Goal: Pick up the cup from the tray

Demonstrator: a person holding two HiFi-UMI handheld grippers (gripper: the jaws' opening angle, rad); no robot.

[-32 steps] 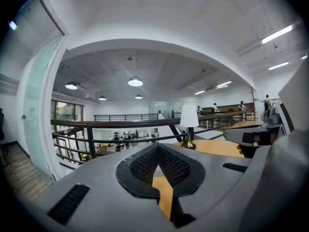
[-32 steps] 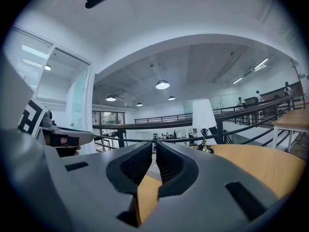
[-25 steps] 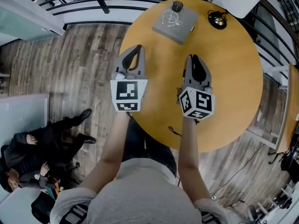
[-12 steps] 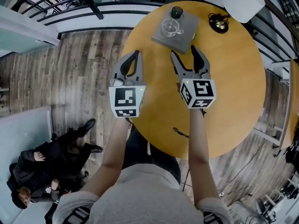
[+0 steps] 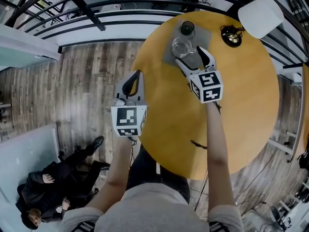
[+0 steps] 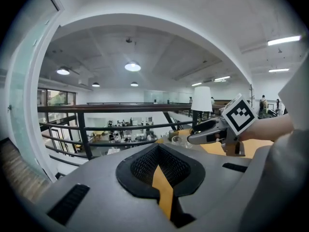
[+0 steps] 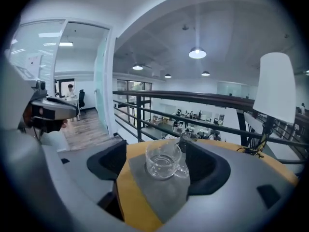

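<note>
Bright, even light fr. ceiling lamps (image 7: 197, 52); fisheye warp + dark vignette, gripper views.

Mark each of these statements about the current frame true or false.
1. The cup stands on the tray. True.
2. The right gripper is shut on the cup. False: its jaws have just been opening and stand wide apart. The cup sits in line with the gap between them, untouched.
3. The left gripper is shut and holds nothing. True.
4. The tray lies on the floor. False: it lies on the round table.
5. The lamp has a black shade. False: the shade is white.
</note>
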